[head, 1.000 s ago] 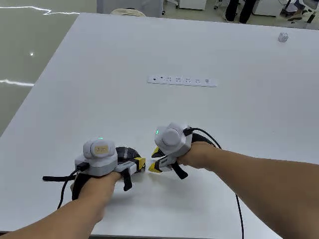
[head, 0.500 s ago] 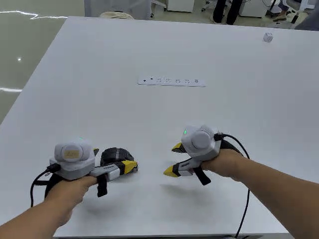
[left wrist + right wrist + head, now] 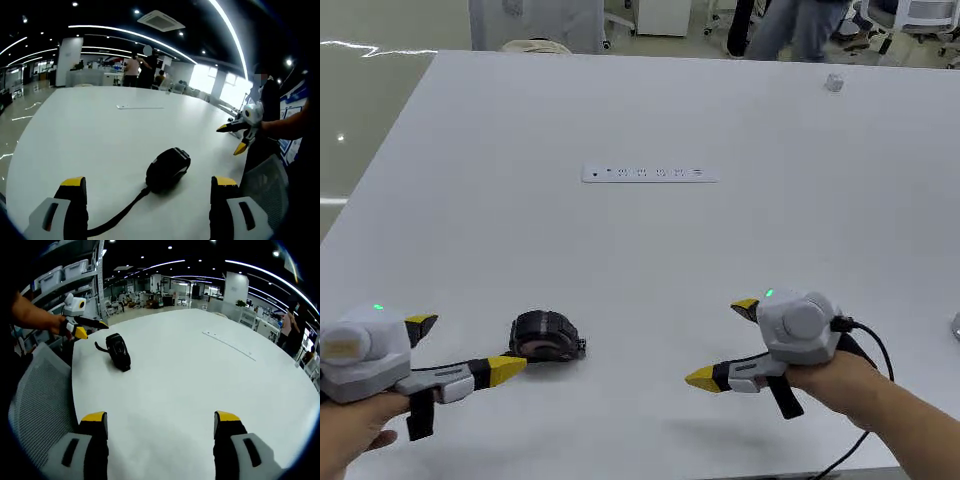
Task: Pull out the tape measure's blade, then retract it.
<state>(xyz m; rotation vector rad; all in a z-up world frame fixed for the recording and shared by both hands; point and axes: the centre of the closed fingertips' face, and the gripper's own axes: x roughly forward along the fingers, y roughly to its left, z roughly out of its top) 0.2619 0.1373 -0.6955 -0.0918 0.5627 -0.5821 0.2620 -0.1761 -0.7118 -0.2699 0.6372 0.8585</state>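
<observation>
A black tape measure (image 3: 547,336) lies on the white table (image 3: 650,250) near its front edge, blade not pulled out, a black strap (image 3: 120,215) trailing from it. My left gripper (image 3: 463,345) is open just left of it, not touching; in the left gripper view the tape measure (image 3: 168,168) sits a little ahead of the spread jaws of the left gripper (image 3: 148,182). My right gripper (image 3: 723,342) is open and holds nothing, well to the right of the tape measure. In the right gripper view the tape measure (image 3: 118,351) lies far ahead of the right gripper (image 3: 161,417), at the left.
A white power strip (image 3: 648,174) lies mid-table. A small white object (image 3: 833,83) sits at the far right. A grey mesh chair (image 3: 40,405) stands by the near edge. People stand beyond the far end.
Both grippers have drawn apart from the tape measure: the left one back to the left, the right one far to the right. The tape measure stays on the table.
</observation>
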